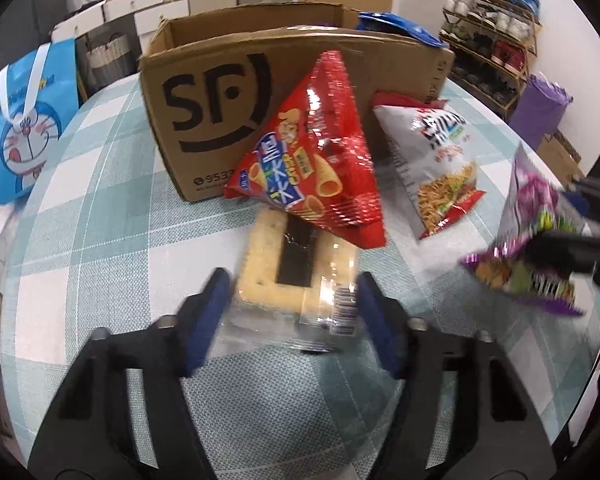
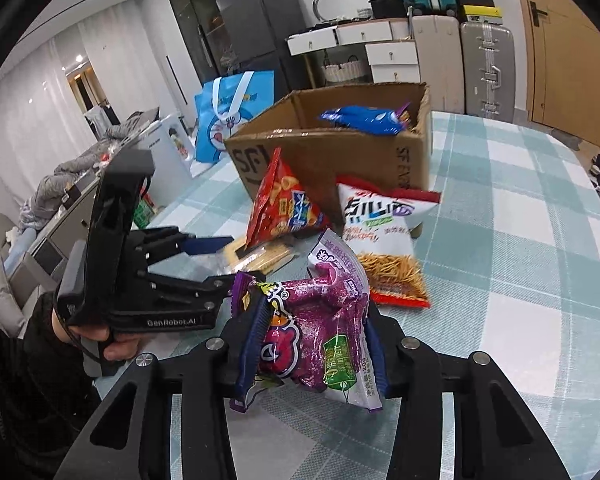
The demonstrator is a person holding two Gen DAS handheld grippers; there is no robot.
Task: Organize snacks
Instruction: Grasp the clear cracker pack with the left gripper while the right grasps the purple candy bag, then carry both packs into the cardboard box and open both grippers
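Observation:
My left gripper (image 1: 292, 312) is open, its blue fingers on either side of a clear-wrapped cracker pack (image 1: 296, 280) lying on the checked tablecloth. A red cone-snack bag (image 1: 320, 156) leans on the cardboard box (image 1: 220, 92) and overlaps the pack's far end. My right gripper (image 2: 312, 344) is shut on a purple snack bag (image 2: 320, 320), held above the table; it shows at the right of the left wrist view (image 1: 528, 240). A white noodle-snack bag (image 2: 380, 240) lies by the box. A blue bag (image 2: 360, 118) is inside the box (image 2: 300, 152).
The table (image 2: 520, 240) has a teal and white checked cloth. A blue Doraemon tote (image 1: 24, 128) stands off the table's left side. A shoe rack (image 1: 488, 40) and suitcases (image 2: 488, 64) stand by the walls.

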